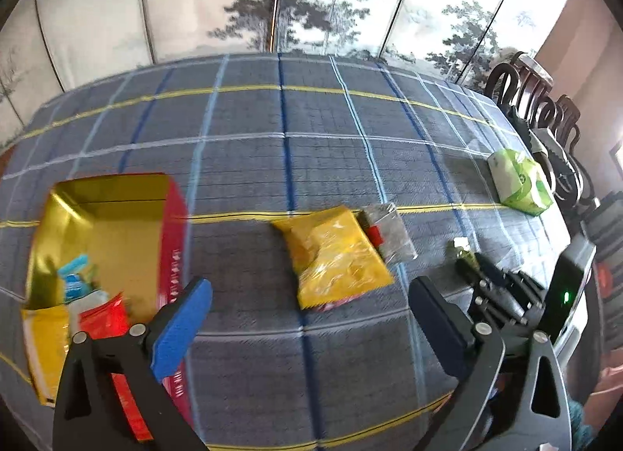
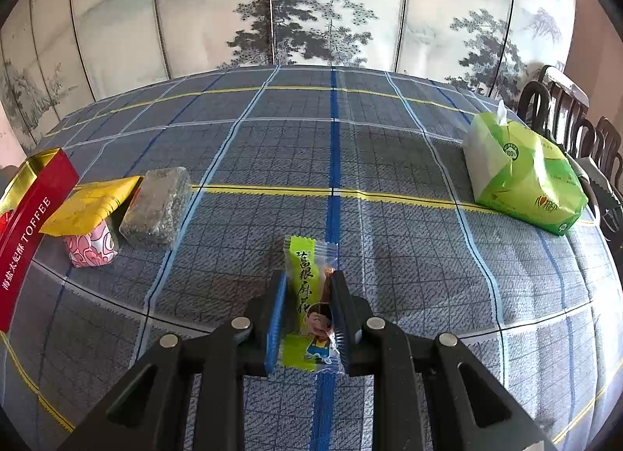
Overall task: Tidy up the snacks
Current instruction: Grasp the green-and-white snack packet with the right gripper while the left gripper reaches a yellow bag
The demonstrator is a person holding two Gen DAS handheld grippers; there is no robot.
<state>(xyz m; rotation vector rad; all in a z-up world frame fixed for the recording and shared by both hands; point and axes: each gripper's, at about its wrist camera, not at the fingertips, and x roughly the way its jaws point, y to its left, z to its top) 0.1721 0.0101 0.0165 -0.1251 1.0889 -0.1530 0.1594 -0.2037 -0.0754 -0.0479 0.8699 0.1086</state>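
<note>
Right gripper (image 2: 307, 318): fingers pinching a green snack packet (image 2: 307, 295), held upright above the tabletop (image 2: 389, 256).
Left gripper (image 1: 311, 318): fingers spread wide, nothing between them, hovering over the tabletop between the tin and the loose snacks.
Tin (image 1: 117, 225): red outside, gold inside, open at the left; a few wrapped pieces, blue and red, already lie in its near corner.
Done: by my reading, an early-to-middle stage; some snacks are in the tin and 1 more is lifted.
Left to do: the yellow packet (image 1: 335, 256) and the grey block (image 1: 389, 231) touching it still lie outside the tin; a pink wrapped piece (image 2: 91, 246) sits under the yellow packet.
Green tissue pack (image 2: 521, 178): far right, well apart from the snacks; probably not part of the job.
Writing: the tin side reads "TOFFEE" after Chinese characters; the green packet carries Chinese characters and a cartoon figure; the tissue pack shows "100%".
</note>
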